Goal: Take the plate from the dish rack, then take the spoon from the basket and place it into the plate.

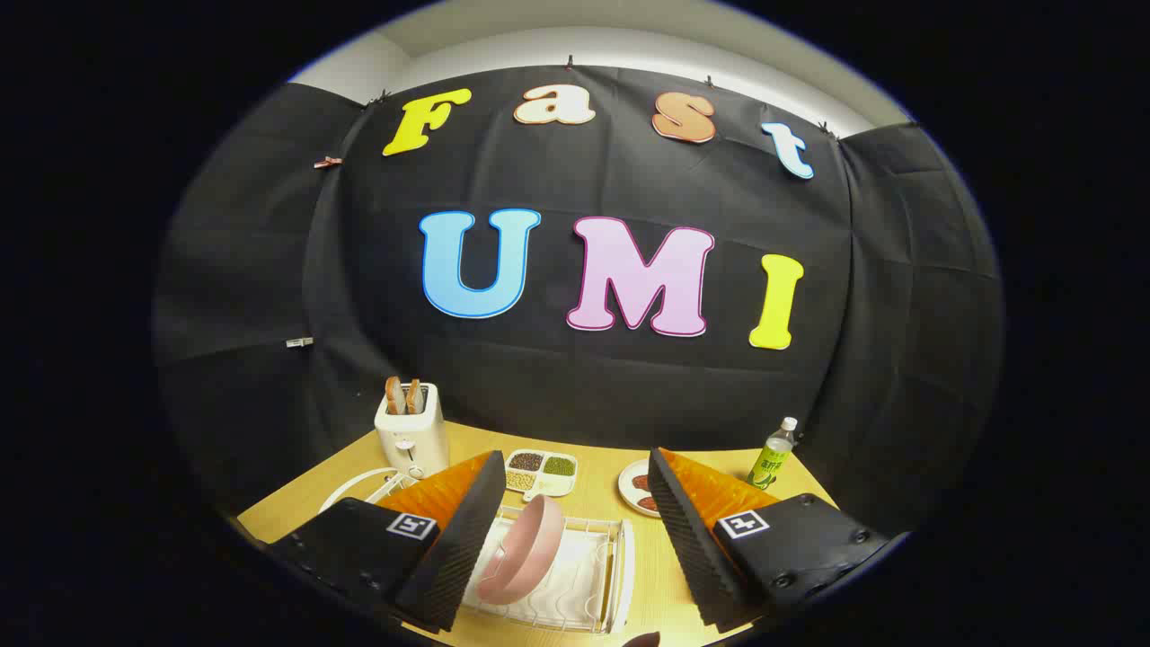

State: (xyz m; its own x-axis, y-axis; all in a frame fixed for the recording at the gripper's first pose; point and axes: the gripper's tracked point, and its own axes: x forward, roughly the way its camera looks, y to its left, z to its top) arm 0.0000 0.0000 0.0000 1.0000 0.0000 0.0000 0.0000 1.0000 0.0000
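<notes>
Above the dish rack [620, 562], gripper [575, 503] spread wide and holding nothing, pink plate [521, 562] standing on edge in that rack between the fingers; first step likely underway, next needing descent to close on its rim.

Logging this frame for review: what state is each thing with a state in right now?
gripper: fingers wide open, holding nothing.
pink plate: standing on edge in the dish rack, between the fingers, not gripped.
toaster: upright, two bread slices sticking up.
bottle: upright, capped.
divided tray: compartments hold beans.
small plate: flat on the table, food on it.
</notes>
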